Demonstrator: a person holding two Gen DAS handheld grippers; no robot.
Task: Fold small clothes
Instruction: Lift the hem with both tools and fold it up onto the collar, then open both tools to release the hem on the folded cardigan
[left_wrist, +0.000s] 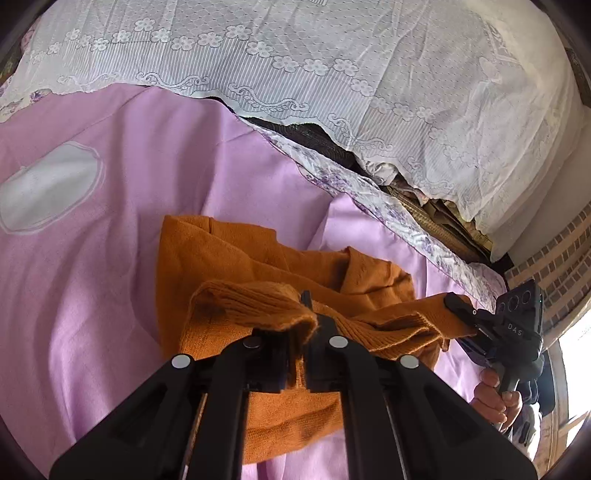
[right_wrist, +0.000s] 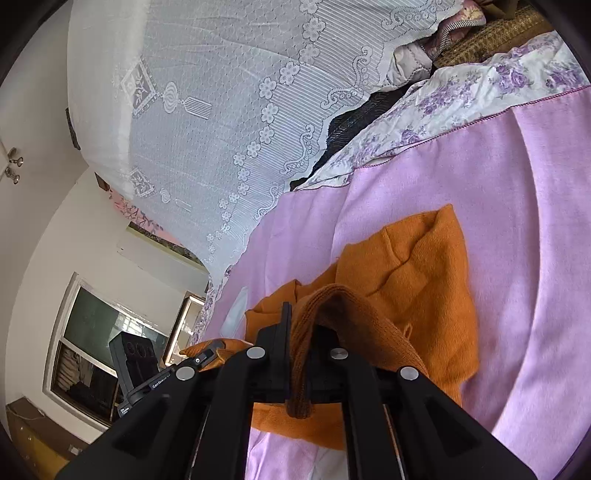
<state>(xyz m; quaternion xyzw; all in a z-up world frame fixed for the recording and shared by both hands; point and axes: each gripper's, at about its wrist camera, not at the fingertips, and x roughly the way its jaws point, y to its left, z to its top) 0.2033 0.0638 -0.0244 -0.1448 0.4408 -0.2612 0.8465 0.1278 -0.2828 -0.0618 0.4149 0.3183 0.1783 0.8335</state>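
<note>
An orange knit garment (left_wrist: 229, 258) lies partly folded on a pink bedsheet (left_wrist: 92, 258). My left gripper (left_wrist: 303, 314) is shut on its ribbed edge, which bunches over the left finger. In the left wrist view the right gripper (left_wrist: 458, 306) pinches the same edge further right, with a hand (left_wrist: 495, 398) on its handle. In the right wrist view my right gripper (right_wrist: 295, 325) is shut on the ribbed edge of the orange garment (right_wrist: 417, 266), the fabric hanging down between the fingers. The left gripper (right_wrist: 207, 356) shows at lower left, holding the edge.
White lace cloth (left_wrist: 332, 55) covers a pile along the bed's far side, over a floral sheet border (left_wrist: 369, 195). A white oval patch (left_wrist: 48, 188) marks the pink sheet at left. A brick wall (left_wrist: 554, 266) is at right. A window (right_wrist: 92, 332) and white wall are beyond the bed.
</note>
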